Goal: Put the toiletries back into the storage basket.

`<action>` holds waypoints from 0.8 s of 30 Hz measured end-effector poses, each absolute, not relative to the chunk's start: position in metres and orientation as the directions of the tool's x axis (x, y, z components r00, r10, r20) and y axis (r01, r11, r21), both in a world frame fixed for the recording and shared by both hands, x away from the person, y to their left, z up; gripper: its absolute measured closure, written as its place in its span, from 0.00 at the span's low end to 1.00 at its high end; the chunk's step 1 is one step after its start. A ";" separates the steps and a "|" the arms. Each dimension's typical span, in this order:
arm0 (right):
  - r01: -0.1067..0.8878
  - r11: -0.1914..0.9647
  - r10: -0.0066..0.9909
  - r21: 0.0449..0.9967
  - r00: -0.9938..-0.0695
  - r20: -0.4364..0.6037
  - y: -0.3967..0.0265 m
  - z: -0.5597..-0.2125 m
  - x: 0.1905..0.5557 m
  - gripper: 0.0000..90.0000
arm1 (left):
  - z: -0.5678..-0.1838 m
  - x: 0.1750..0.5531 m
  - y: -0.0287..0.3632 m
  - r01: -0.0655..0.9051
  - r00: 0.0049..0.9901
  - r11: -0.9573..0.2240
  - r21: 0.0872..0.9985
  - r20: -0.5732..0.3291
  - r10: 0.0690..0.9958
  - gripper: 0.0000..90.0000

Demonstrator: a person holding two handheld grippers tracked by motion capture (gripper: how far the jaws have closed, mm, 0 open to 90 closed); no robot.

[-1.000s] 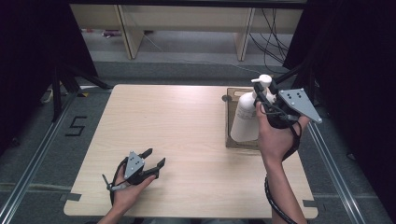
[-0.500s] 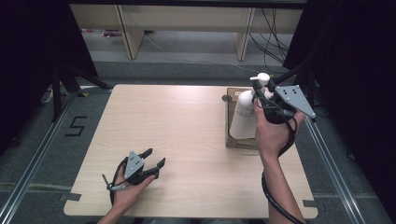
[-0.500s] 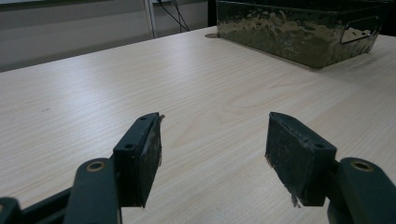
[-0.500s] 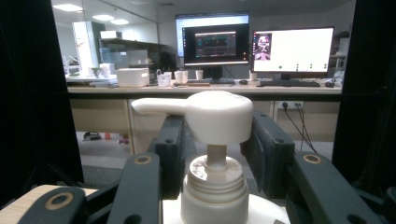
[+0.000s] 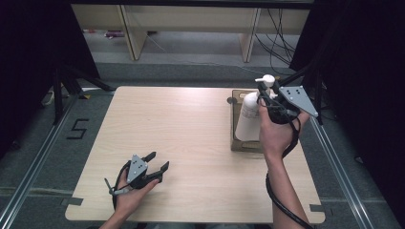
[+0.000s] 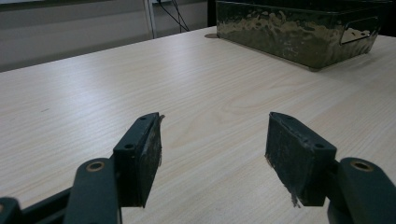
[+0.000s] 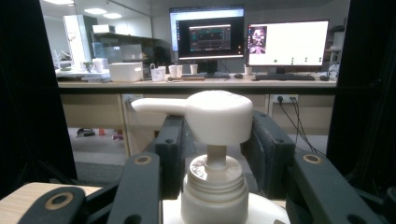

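Right gripper (image 5: 265,101) had its fingers clamped on the neck of the pump bottle (image 5: 248,117), bottle upright over the dark tray (image 5: 235,139) at the tabletop's (image 5: 191,129) right side. Best to keep it vertical and clear of the tray wall. Left gripper (image 5: 159,162) rested near the front edge, fingers wide, empty. Pale wood tabletop; desk with monitors (image 7: 247,39) beyond.

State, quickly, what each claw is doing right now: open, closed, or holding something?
Left claw: open, nothing between its jaws, low over the table.
Right claw: closed on the neck of the white pump bottle, over the dark tray.
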State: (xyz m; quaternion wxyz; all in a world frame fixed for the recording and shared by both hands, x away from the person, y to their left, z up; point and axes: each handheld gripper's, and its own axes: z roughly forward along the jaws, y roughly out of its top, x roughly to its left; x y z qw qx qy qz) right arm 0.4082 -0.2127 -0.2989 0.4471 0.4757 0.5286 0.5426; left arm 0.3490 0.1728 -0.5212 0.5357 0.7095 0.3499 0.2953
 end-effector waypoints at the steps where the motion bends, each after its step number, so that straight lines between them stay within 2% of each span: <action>1: 0.016 -0.033 0.989 0.999 -0.146 0.035 -0.213 -0.300 0.409 0.67 | -0.521 0.349 0.173 0.181 0.580 -0.181 0.967 0.044 0.813 0.39; 24: 0.043 -0.041 0.990 0.998 -0.133 0.046 -0.212 -0.310 0.421 0.67 | -0.522 0.350 0.173 0.167 0.589 -0.171 0.971 0.041 0.807 0.39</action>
